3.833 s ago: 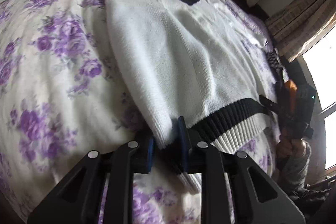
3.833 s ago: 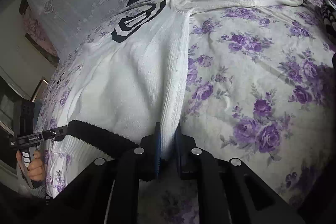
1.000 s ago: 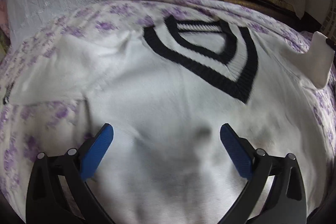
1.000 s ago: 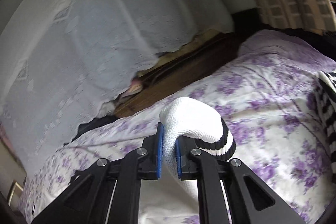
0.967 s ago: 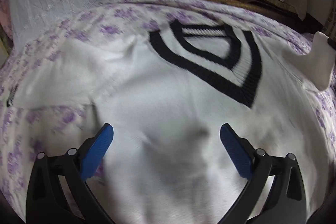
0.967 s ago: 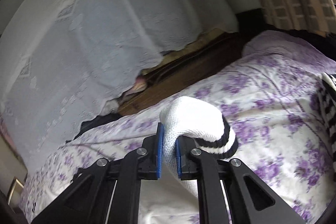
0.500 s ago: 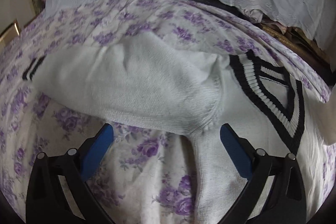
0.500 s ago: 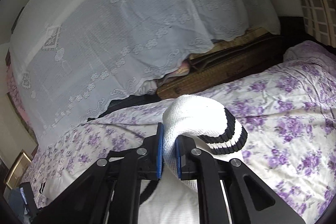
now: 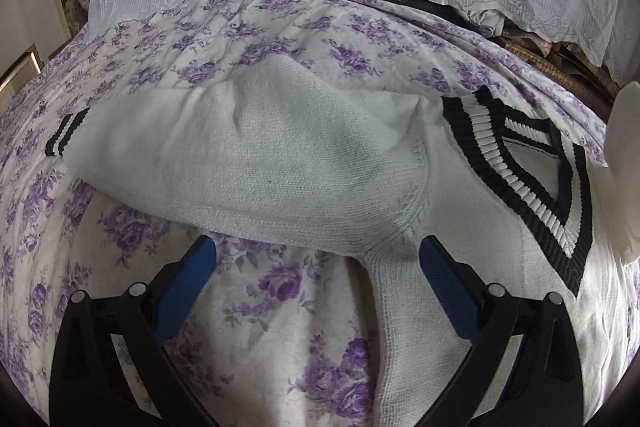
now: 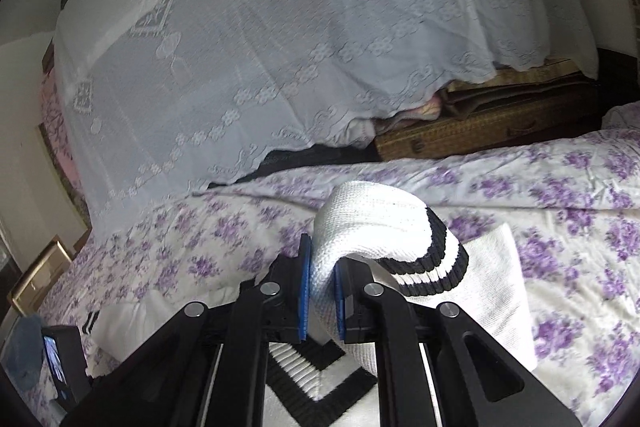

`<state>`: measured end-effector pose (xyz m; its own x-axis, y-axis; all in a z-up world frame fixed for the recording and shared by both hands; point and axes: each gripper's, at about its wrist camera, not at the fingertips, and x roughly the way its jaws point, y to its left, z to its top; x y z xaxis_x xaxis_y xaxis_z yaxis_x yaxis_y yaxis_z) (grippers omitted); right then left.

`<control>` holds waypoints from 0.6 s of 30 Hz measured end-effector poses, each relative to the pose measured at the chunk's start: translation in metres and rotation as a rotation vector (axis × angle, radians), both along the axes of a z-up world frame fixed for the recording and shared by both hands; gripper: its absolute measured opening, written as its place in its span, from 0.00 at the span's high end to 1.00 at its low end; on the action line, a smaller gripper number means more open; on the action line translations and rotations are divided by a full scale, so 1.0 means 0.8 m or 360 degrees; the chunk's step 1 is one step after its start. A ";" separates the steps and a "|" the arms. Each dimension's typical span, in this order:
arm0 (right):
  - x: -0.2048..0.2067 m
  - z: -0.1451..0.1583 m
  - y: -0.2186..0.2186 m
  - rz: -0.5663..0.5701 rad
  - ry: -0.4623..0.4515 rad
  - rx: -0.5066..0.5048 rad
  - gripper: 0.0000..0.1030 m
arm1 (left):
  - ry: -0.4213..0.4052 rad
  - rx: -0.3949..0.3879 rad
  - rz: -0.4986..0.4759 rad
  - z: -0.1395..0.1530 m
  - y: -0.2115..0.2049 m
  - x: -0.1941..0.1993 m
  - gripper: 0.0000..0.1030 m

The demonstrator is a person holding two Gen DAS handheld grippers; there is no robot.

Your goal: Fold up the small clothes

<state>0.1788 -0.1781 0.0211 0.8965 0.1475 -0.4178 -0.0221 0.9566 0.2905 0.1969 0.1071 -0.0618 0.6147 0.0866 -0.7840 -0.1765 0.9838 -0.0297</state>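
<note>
A white knitted sweater with black-striped trim lies spread on a bed covered by a purple-flowered sheet. The left wrist view looks down on the sweater's left sleeve, which lies flat across the sheet with its striped cuff at the far left, and on the black-and-white V-neck collar at right. The left gripper hangs open, its blue pads spread wide and holding nothing, above the armpit where that sleeve meets the body. Only the right wrist view shows the other sleeve: the right gripper is clamped shut on it, lifted off the bed, the striped cuff drooping over to the right. That view also shows a white lace cover and a woven case behind the bed.
</note>
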 end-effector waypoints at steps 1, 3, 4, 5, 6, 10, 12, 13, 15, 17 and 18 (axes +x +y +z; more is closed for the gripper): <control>0.004 -0.007 0.009 0.0014 0.0022 -0.0022 0.90 | 0.0001 -0.0002 0.0002 0.000 0.001 0.000 0.04; 0.011 -0.024 0.026 0.0036 0.0074 -0.0077 0.90 | 0.0001 0.0003 0.0002 -0.001 0.001 0.001 0.04; 0.016 -0.035 0.036 0.0050 0.0117 -0.0112 0.90 | 0.0002 0.0015 -0.0001 -0.001 0.000 0.002 0.04; 0.020 -0.044 0.043 0.0062 0.0155 -0.0139 0.89 | 0.0003 0.0024 -0.0002 -0.002 0.000 0.003 0.04; 0.024 -0.054 0.051 0.0072 0.0195 -0.0167 0.89 | 0.0005 0.0037 -0.0006 -0.003 -0.001 0.004 0.04; 0.035 -0.087 0.080 0.0135 0.0305 -0.0329 0.89 | 0.0013 0.0078 -0.0017 -0.006 -0.006 0.005 0.04; 0.037 -0.094 0.090 0.0161 0.0346 -0.0385 0.89 | 0.0015 0.0085 -0.0019 -0.007 -0.008 0.005 0.04; 0.038 -0.096 0.092 0.0167 0.0355 -0.0402 0.89 | 0.0017 0.0088 -0.0020 -0.007 -0.009 0.005 0.04; 0.038 -0.097 0.094 0.0170 0.0352 -0.0414 0.89 | 0.0019 0.0095 -0.0019 -0.009 -0.010 0.005 0.04; 0.037 -0.098 0.095 0.0174 0.0342 -0.0415 0.89 | 0.0017 0.0098 -0.0018 -0.009 -0.010 0.005 0.04; 0.036 -0.098 0.096 0.0168 0.0333 -0.0415 0.90 | 0.0017 0.0099 -0.0017 -0.009 -0.010 0.005 0.04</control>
